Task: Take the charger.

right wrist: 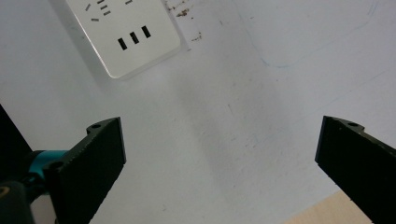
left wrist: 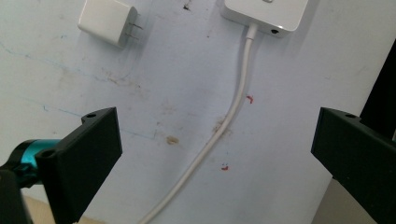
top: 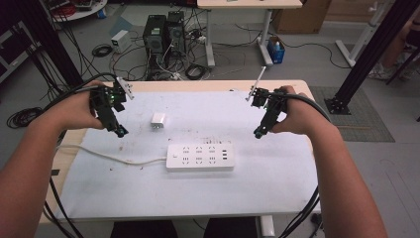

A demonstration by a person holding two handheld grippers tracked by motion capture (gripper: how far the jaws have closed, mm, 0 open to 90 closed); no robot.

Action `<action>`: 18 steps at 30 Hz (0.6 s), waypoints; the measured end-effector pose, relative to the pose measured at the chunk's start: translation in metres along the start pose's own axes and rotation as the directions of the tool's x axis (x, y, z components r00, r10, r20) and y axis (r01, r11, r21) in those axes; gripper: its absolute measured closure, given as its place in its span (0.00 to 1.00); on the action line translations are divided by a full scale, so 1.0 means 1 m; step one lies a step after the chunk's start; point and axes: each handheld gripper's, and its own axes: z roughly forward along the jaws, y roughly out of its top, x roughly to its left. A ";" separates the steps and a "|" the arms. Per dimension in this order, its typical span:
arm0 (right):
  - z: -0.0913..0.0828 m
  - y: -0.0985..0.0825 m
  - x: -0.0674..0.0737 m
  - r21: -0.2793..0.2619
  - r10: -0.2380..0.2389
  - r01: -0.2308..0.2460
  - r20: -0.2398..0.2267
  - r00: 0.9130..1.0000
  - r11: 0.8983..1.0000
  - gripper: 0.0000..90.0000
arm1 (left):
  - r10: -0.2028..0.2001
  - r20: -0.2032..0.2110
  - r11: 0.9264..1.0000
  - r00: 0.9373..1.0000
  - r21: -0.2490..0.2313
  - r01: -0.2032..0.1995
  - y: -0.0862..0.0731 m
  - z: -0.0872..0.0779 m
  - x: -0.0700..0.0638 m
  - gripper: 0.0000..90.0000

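A white power strip [top: 199, 157] lies mid-table on the pale mat [top: 277, 178], its white cord [top: 114, 157] running off to the left. A small white plug adapter [top: 158, 120] rests just beyond it, prongs showing in the left gripper view [left wrist: 108, 22]. My left gripper [top: 119, 131] hovers at the mat's left side, open, with the cord [left wrist: 219, 130] and the strip's end [left wrist: 266, 14] between its jaws' line of sight. My right gripper [top: 259, 133] hovers at the right, open over bare mat, with the strip's USB end [right wrist: 126, 35] ahead.
The wooden table edge [top: 69, 144] shows around the mat. Beyond the table, computer towers [top: 163, 32], tangled cables and a second desk [top: 247, 5] stand on the floor. Black frame posts [top: 371, 44] rise at the right.
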 end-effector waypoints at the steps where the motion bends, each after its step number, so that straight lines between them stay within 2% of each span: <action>1: 0.001 0.000 0.000 0.007 -0.003 0.003 0.005 1.000 1.000 0.01 | -0.003 -0.001 1.000 1.000 0.000 0.003 0.001 0.001 0.000 0.02; 8: 0.004 0.001 -0.002 0.009 -0.004 0.004 -0.008 1.000 1.000 0.01 | -0.006 0.019 1.000 1.000 -0.001 0.006 0.005 0.006 0.002 0.02; 15: 0.005 -0.002 -0.004 -0.004 0.004 -0.004 -0.007 1.000 1.000 0.01 | -0.011 0.019 1.000 1.000 0.005 0.011 0.004 0.008 0.001 0.02; 17: 0.005 -0.002 -0.004 0.001 0.003 -0.003 -0.003 1.000 1.000 0.01 | -0.021 0.010 1.000 1.000 0.009 0.021 0.005 0.007 0.002 0.02; 18: 0.005 -0.002 -0.004 -0.003 -0.001 0.001 -0.002 1.000 1.000 0.01 | -0.044 -0.009 0.999 0.999 -0.001 0.044 0.004 0.008 0.003 0.02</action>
